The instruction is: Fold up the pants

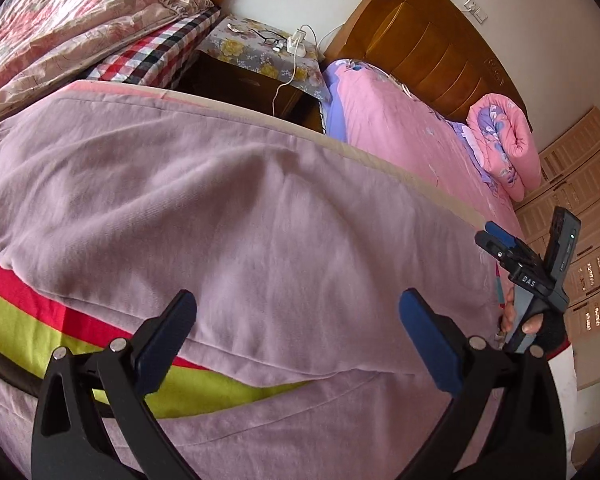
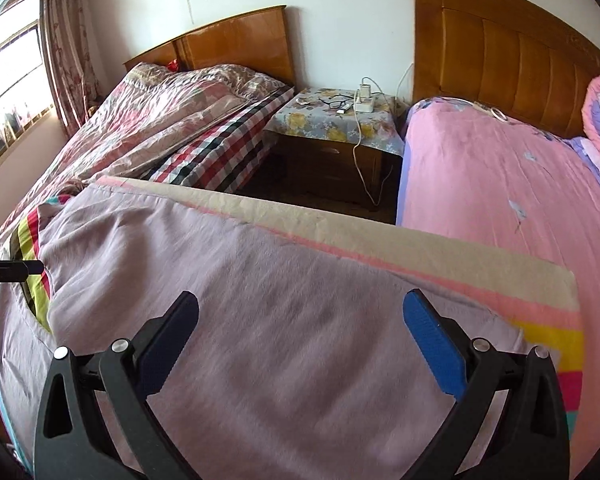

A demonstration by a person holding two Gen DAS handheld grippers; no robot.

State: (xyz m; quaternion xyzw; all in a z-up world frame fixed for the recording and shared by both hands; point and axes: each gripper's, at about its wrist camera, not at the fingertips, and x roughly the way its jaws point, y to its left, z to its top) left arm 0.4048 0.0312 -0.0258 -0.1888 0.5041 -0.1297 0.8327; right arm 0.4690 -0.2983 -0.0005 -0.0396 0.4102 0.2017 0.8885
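From the left wrist view, the left gripper hangs over the pants with its 2 blue-padded fingers spread wide and nothing between them. The pants, a pale mauve cloth, lie spread across a striped blanket (red and lime bands show at the lower left), and 1 layer of the cloth is folded over another near the bottom of the frame. At the right edge the right gripper is in sight, held by a hand in a dark fingerless glove; whether its fingers are apart cannot be told from here. Behind stand a nightstand and a pink bed.

From the right wrist view, the right gripper is also above the pants, fingers wide apart and holding nothing. The pants cover most of the striped blanket, whose cream and pink border runs along the far side. At the left edge the tip of the left gripper sits just beside the edge of the cloth.
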